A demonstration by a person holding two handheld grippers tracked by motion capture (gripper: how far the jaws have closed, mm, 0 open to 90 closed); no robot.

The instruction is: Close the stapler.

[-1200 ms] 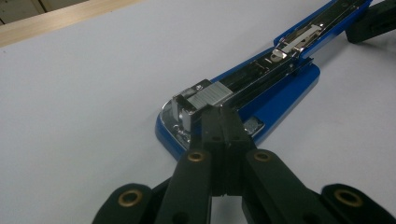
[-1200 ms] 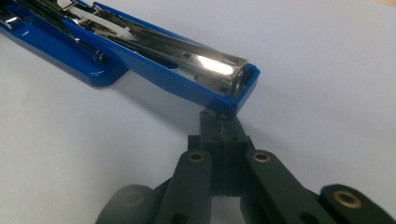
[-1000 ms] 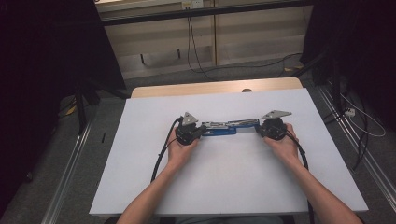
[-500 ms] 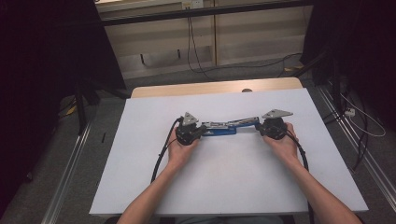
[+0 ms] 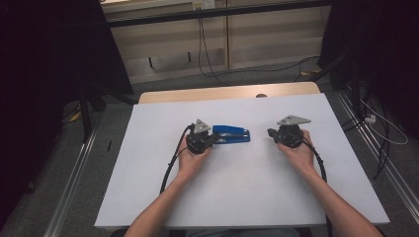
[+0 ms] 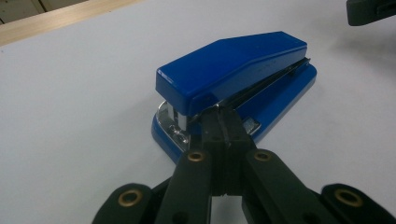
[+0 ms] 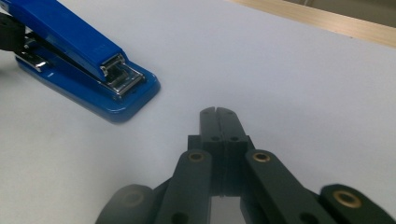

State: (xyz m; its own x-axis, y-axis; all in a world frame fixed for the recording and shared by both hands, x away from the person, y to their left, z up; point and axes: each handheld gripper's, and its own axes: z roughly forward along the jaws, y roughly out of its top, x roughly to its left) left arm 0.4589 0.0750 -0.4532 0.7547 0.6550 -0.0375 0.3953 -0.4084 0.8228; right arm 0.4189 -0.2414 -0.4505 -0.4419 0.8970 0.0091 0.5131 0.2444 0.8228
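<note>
A blue stapler point(image 5: 231, 134) lies flat near the middle of the white table top point(image 5: 247, 192). My left gripper point(image 5: 213, 139) is shut, and its tips touch the stapler's left end. In the left gripper view the closed jaws point(image 6: 223, 116) poke at the gap between the stapler's top arm point(image 6: 233, 65) and its base, with nothing visibly clamped. My right gripper point(image 5: 270, 133) is shut and empty, a short way right of the stapler. In the right gripper view its tips point(image 7: 217, 112) hover over bare table, and the stapler's metal head point(image 7: 116, 70) faces them.
A wooden table edge point(image 5: 227, 93) runs along the back of the white sheet. Black cables point(image 5: 170, 165) trail from both grippers toward the person. Dark stands and floor cables surround the table.
My right gripper has pulled away to the right from the stapler's right end, leaving a gap. The left gripper and the stapler have stayed put.
</note>
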